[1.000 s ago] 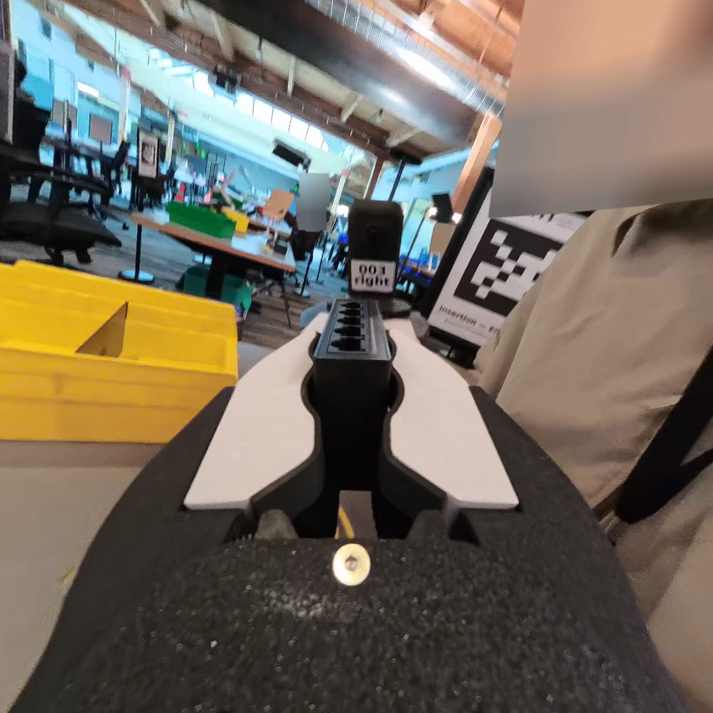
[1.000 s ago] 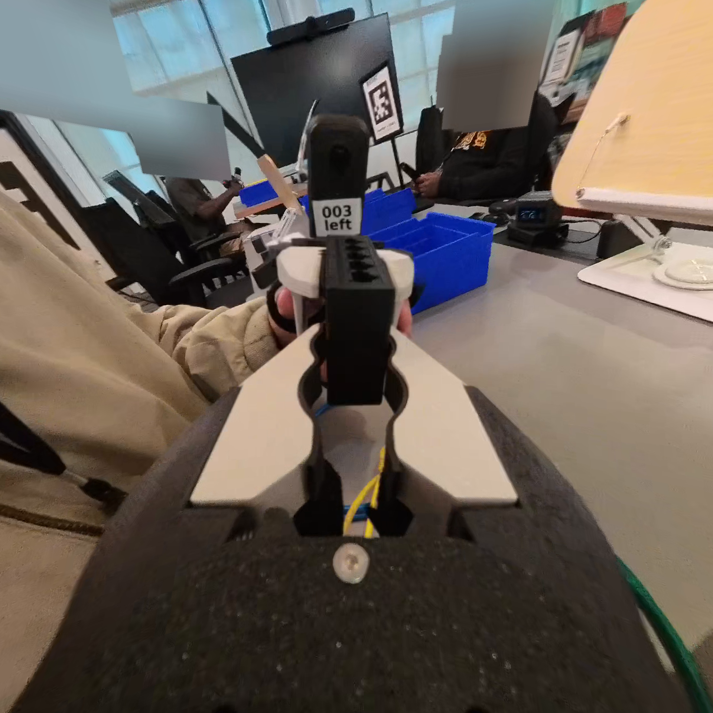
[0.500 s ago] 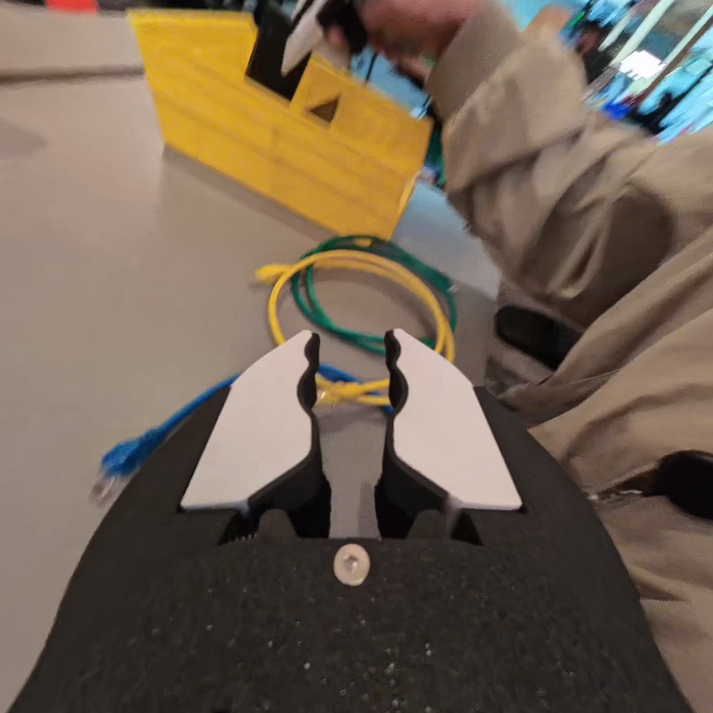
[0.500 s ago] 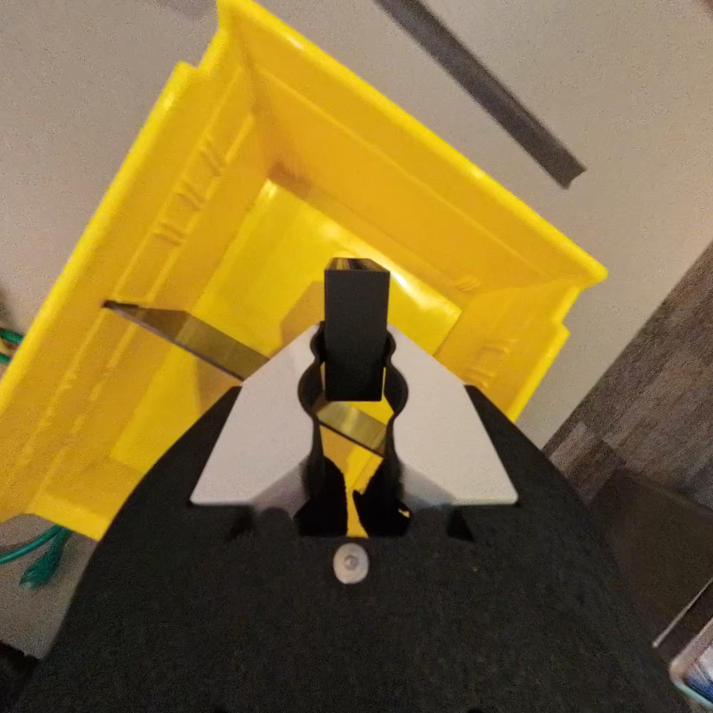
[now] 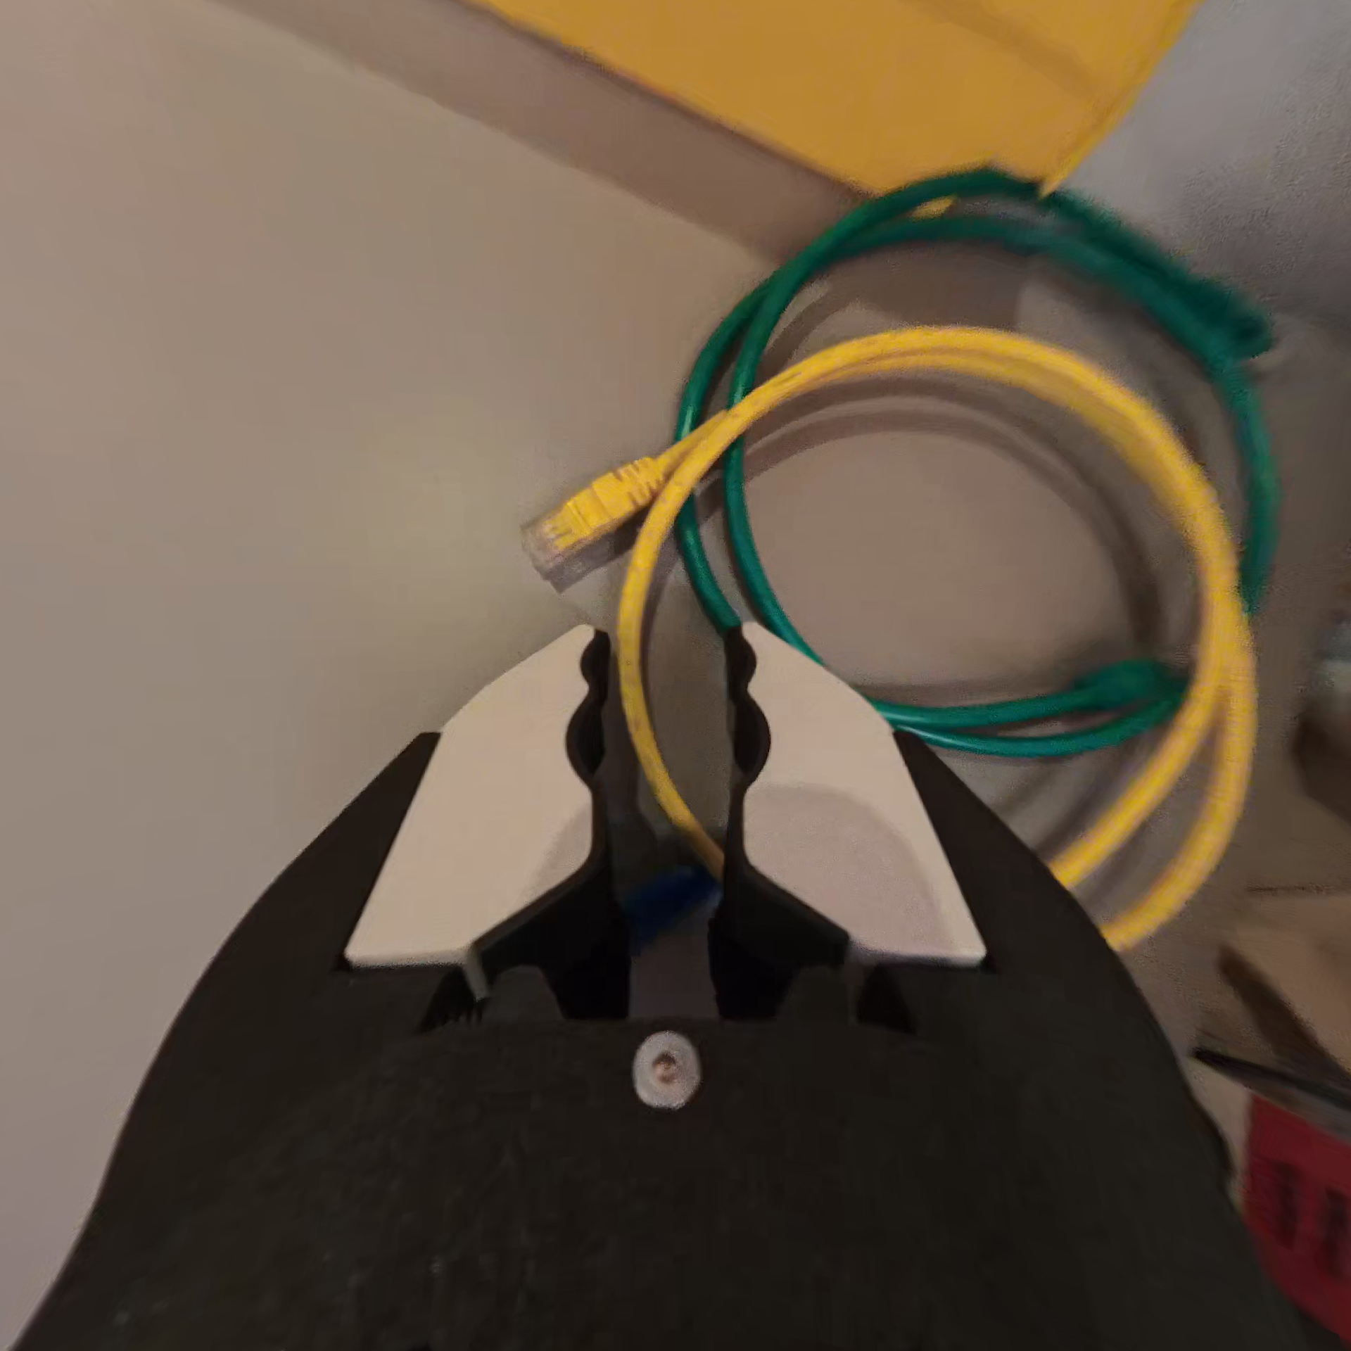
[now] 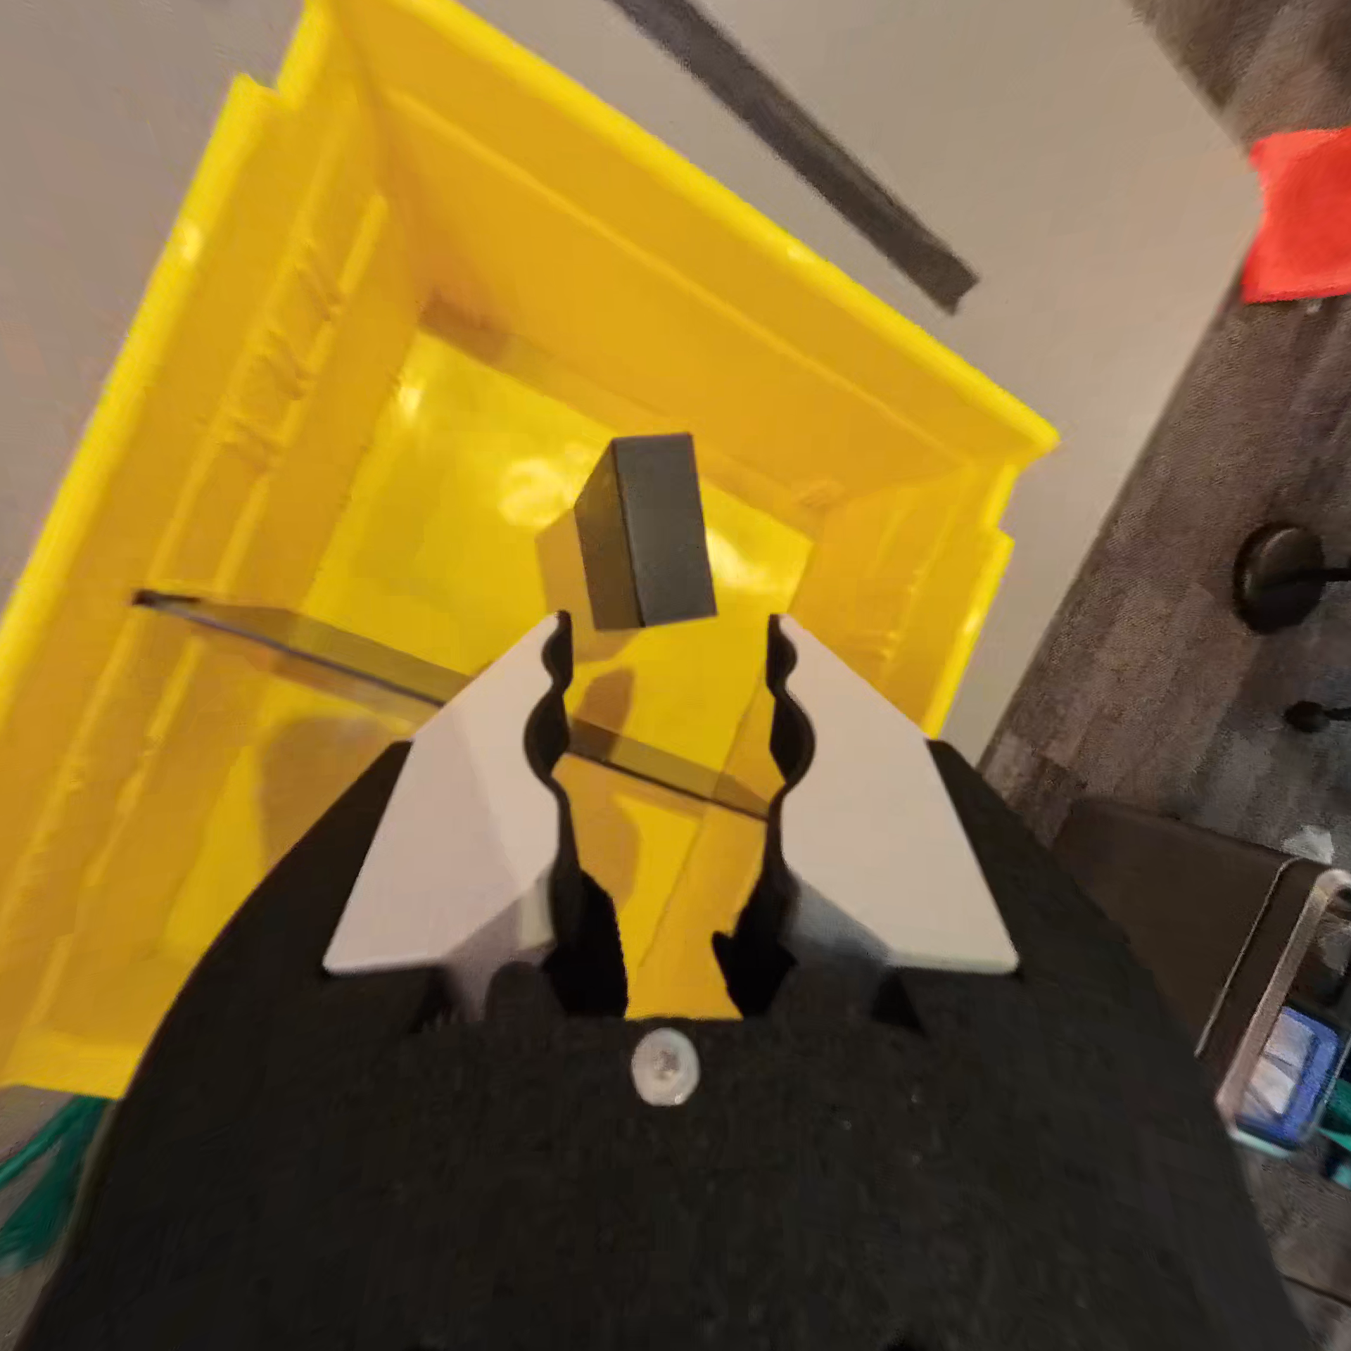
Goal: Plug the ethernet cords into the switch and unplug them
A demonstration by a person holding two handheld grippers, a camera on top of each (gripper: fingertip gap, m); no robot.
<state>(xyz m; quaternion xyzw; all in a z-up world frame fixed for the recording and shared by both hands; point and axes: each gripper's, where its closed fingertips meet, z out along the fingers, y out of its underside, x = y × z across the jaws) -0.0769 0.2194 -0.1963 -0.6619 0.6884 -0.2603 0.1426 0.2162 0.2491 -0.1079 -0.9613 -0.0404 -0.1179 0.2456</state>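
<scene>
- Left gripper (image 5: 665,643) fingers parted, empty, over coiled yellow cord (image 5: 1140,468) and green cord (image 5: 746,409) on bench (image 5: 256,365)
- Right gripper (image 6: 665,629) fingers released; black switch (image 6: 647,530) free, just beyond them, above yellow bin (image 6: 307,351)

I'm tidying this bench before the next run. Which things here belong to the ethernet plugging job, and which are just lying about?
Job:
- black switch, loose beyond the open right gripper, in or over the yellow bin
- yellow cord, green cord, blue cord
- left gripper, open

Lying about:
- red object
- dark strip
</scene>
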